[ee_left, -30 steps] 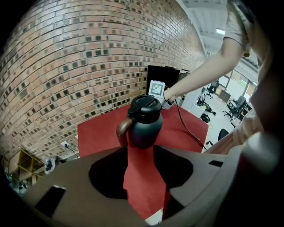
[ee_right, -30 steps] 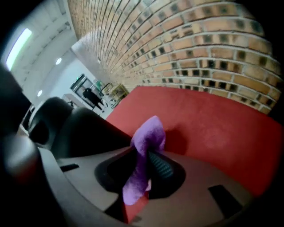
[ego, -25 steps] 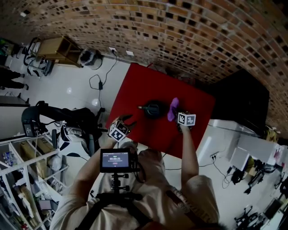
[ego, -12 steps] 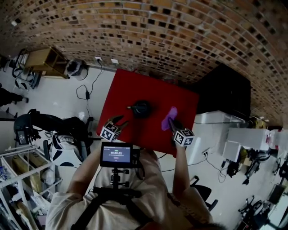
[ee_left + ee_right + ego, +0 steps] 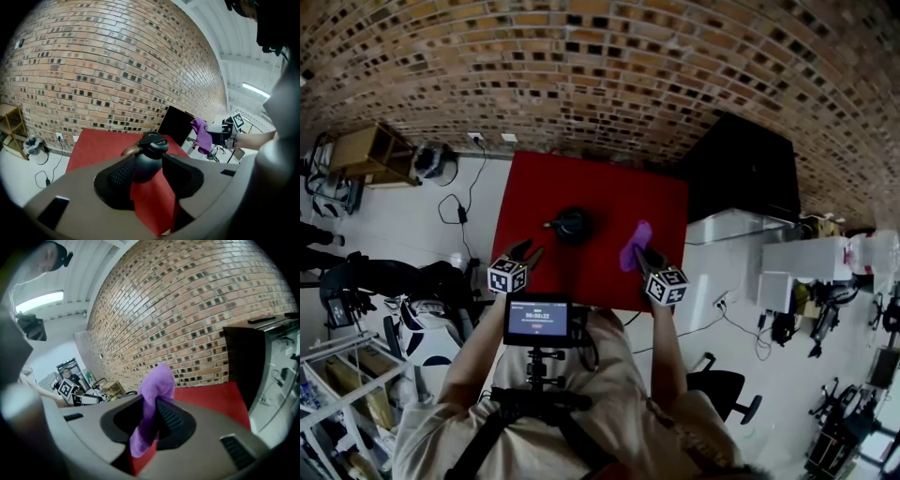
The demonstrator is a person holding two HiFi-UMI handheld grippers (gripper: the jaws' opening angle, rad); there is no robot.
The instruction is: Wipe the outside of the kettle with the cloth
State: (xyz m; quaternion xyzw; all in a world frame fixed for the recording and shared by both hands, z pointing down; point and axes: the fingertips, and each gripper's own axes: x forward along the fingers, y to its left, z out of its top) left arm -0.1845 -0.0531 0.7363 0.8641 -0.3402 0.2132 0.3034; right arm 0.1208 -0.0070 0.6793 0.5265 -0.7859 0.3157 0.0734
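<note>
A black kettle [image 5: 572, 223] stands on the red table [image 5: 600, 187], left of centre. My left gripper [image 5: 526, 253] is open near the table's front left edge, a short way from the kettle. In the left gripper view the kettle [image 5: 150, 154] shows ahead between the spread jaws of my left gripper [image 5: 151, 177], untouched. My right gripper [image 5: 639, 254] hovers above the table's right half, shut on a purple cloth [image 5: 632, 246]. In the right gripper view the cloth [image 5: 153, 399] sticks up from the shut jaws of my right gripper [image 5: 152, 420] and hangs below them.
A black cabinet [image 5: 739, 173] stands against the table's right edge, with white units [image 5: 741, 234] in front of it. A brick wall [image 5: 600, 75] runs behind the table. A wooden shelf [image 5: 367, 152] and cables lie on the floor to the left.
My right gripper has lifted the cloth away from the kettle's right side and drawn it back to the right. The left gripper has risen slightly and rolled, still open.
</note>
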